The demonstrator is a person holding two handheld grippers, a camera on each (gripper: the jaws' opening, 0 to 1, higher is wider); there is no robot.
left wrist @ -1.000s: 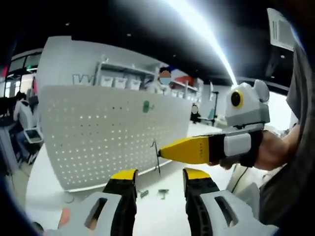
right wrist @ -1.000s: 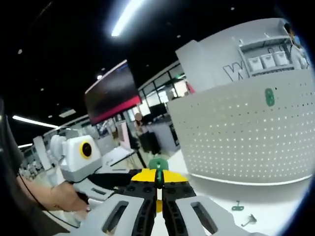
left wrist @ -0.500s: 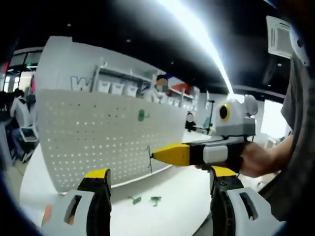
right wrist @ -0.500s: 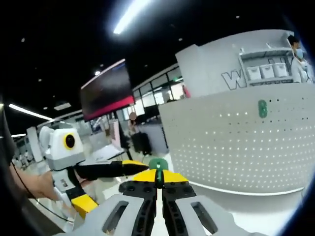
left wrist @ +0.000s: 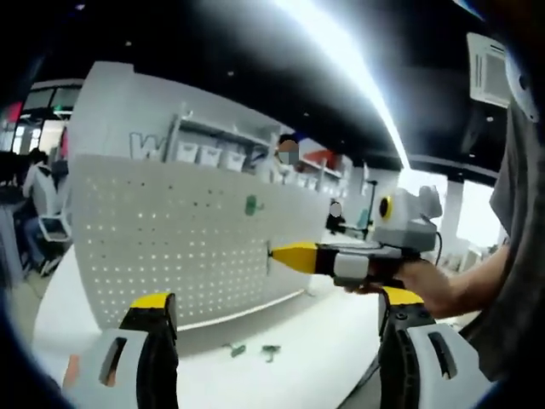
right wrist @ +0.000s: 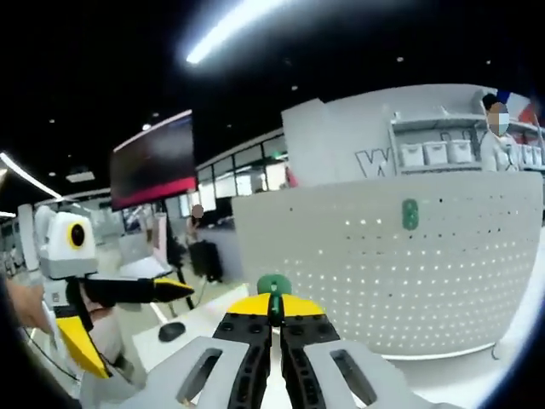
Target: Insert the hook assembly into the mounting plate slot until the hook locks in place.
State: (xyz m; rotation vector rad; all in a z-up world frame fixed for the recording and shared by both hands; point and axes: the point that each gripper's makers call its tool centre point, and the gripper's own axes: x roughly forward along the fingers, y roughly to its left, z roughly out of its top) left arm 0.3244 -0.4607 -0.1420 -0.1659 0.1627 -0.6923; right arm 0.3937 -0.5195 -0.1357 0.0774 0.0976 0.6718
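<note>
White pegboard (left wrist: pixel 187 247) with a regular grid of small holes, green hook (right wrist: pixel 273 285) and green tag (right wrist: pixel 410 213), yellow-tipped black fingers (left wrist: pixel 153 308), white desk (left wrist: pixel 289 375), grey gripper bodies.

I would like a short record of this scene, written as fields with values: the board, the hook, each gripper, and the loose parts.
Board: white perforated pegboard panel, standing upright on the white table
Part already on board: small green hook piece, in the upper rows of holes
Right gripper: jaws shut on a green-topped hook assembly, aimed toward the panel
Left gripper: jaws wide open, holding nothing
Loose parts: two small pieces lying on the table before the panel
Hook state: not yet inserted
</note>
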